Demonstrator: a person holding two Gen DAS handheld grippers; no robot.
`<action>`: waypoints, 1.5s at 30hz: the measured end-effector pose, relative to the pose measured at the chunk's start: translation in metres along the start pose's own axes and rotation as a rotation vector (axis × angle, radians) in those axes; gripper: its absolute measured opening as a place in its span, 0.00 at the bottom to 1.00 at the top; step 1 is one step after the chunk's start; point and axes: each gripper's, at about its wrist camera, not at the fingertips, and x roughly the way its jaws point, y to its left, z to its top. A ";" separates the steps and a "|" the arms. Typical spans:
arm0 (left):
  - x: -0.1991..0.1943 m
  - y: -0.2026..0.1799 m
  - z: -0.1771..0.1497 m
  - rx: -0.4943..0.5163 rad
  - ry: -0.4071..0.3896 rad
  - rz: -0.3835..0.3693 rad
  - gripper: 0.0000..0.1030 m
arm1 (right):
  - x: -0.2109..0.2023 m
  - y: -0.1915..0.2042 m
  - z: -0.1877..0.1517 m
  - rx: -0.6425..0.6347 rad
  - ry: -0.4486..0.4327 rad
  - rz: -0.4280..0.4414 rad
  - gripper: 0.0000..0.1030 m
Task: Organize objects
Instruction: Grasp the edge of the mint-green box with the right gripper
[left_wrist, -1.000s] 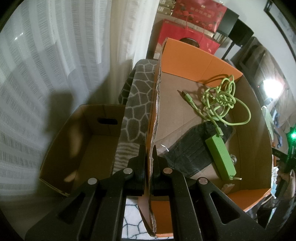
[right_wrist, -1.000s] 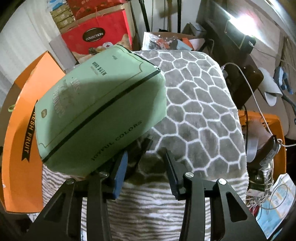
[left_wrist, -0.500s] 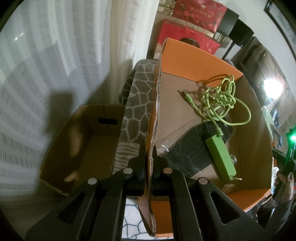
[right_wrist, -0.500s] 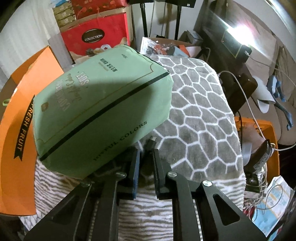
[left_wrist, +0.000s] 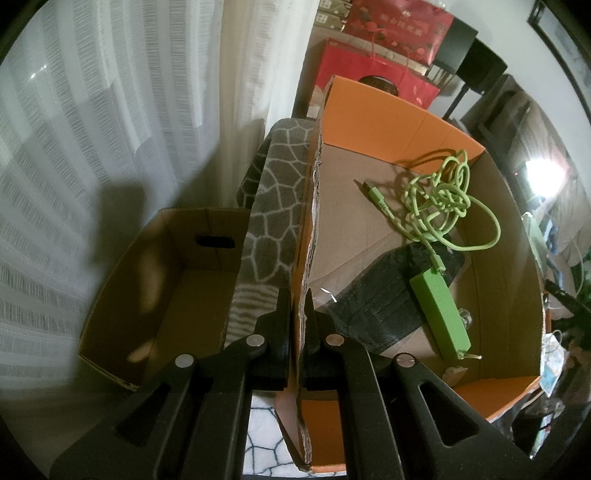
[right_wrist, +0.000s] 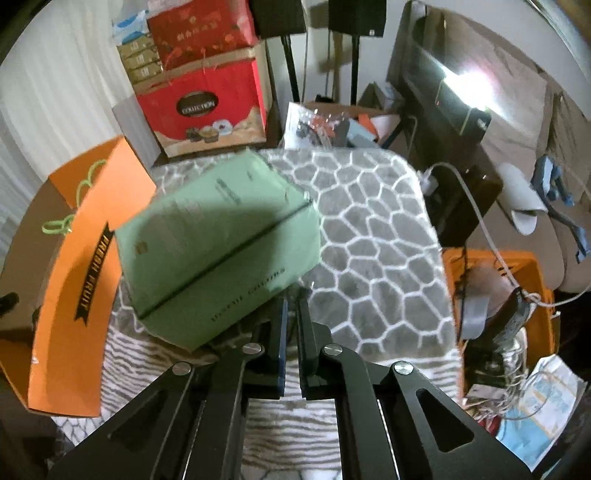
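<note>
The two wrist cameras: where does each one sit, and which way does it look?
Left wrist: behind the left tool, looking down into the orange cardboard box; its fingers pinch the box wall.
Right wrist: behind the right tool, looking over the grey patterned blanket; fingers closed at the pale green package.
Shared: orange box, blanket, green cable.

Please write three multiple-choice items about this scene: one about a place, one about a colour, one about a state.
1. Where does the power bank lie?
A. in the orange box
B. in the brown box
C. on the blanket

2. What colour is the cable?
A. red
B. green
C. white

3. What is the left gripper doing?
A. hanging open
B. gripping the cable
C. pinching the orange box's wall

Answers: 1 A, it rests on that box's floor. 2 B, light green. 3 C, the cardboard edge sits between its fingers.
</note>
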 end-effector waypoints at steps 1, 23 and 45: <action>0.000 0.000 0.000 0.000 0.000 0.001 0.04 | -0.006 0.000 0.002 0.000 -0.010 0.004 0.03; 0.000 0.000 0.000 -0.003 0.000 0.001 0.04 | 0.053 -0.006 0.005 0.048 0.079 -0.048 0.20; 0.000 0.001 0.000 -0.004 -0.001 0.002 0.04 | -0.032 -0.001 0.016 0.027 -0.096 0.021 0.07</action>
